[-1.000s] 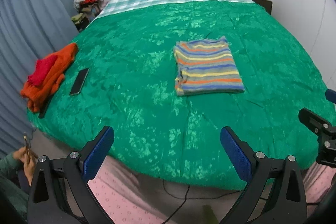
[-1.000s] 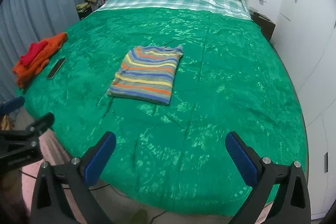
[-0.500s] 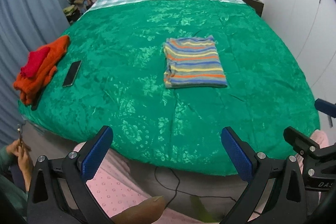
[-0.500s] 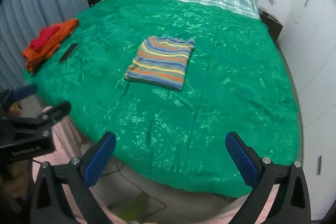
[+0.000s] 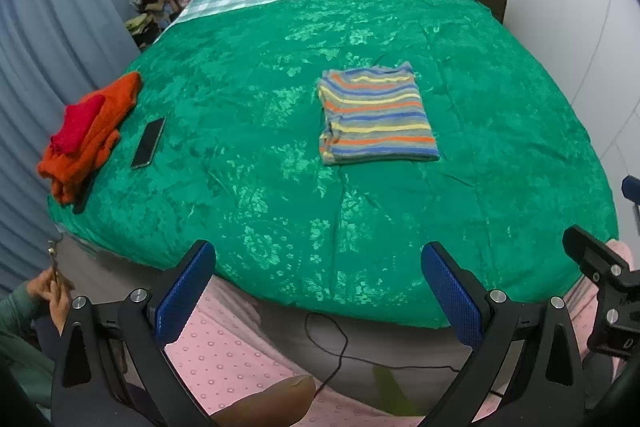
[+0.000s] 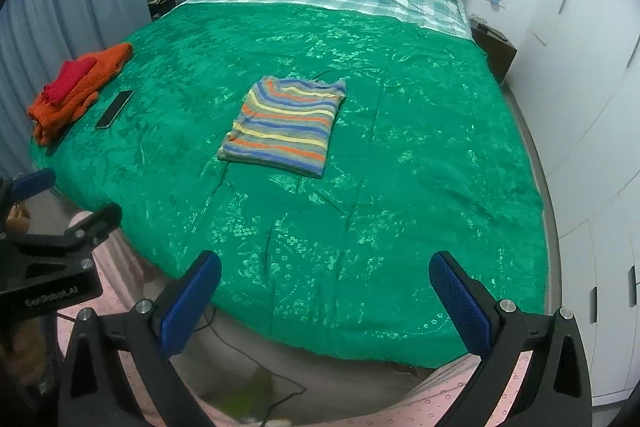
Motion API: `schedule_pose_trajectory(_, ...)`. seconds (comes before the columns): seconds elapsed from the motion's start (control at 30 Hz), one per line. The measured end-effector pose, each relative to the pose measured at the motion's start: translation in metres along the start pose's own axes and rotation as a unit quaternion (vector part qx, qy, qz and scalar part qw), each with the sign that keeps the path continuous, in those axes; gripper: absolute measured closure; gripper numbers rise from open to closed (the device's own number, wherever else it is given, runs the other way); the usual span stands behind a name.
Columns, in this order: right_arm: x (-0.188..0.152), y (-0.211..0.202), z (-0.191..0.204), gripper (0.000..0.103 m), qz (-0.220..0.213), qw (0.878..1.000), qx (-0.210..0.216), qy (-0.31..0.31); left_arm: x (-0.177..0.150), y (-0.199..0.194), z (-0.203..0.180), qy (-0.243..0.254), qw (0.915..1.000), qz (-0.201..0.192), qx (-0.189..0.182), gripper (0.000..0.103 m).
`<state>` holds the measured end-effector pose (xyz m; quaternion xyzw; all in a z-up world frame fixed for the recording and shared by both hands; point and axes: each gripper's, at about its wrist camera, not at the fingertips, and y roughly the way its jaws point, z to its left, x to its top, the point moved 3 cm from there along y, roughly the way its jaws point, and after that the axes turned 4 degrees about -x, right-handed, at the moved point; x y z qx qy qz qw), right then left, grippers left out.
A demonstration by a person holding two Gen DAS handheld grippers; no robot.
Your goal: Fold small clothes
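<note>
At 7 o'clock in the left wrist view, a person's hand (image 5: 50,287) holds a thin object too small to identify; only the hand and a green sleeve show, the rest cut off by the frame edge. A blurred rounded shape at 6 o'clock cannot be made out. The right gripper (image 6: 325,297) reaches into the left view only as a black bracket at 4 o'clock; the left gripper (image 5: 318,287) likewise enters the right view at 8 o'clock.

Both grippers are held short of the bed's near edge, each with blue-padded fingers spread wide and nothing between them.

The striped garment (image 5: 376,118) lies folded into a neat rectangle near the middle of the green bedspread (image 5: 256,211), with bands of blue, orange, yellow and grey, one end slightly rumpled.

At 9 o'clock sit an orange and red clothing pile (image 5: 86,133) and, just beside it, a dark phone (image 5: 149,143). A black cable (image 5: 340,347) trails over the floor below the bed.
</note>
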<state>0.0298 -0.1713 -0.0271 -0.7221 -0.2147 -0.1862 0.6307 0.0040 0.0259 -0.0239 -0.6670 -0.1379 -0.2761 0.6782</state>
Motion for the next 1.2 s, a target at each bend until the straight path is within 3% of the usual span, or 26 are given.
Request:
schedule_pose_trajectory(0.8,0.017,0.002,-0.002,0.001,-0.020,1.000,-0.018,-0.001,0.019,0.000,-0.004,-0.006,0.9996,-0.021,-0.016,0.001)
schedule_pose_trajectory(1.0,0.018,0.003,-0.005,0.001,-0.019,1.000,-0.020,0.005,0.019,0.000,-0.004,-0.010,0.9991,-0.018,-0.038,0.001)
schedule_pose_trajectory(1.2,0.018,0.003,-0.008,0.001,-0.021,0.999,-0.022,0.013,0.018,-0.004,-0.008,-0.004,0.9994,-0.029,-0.019,0.001)
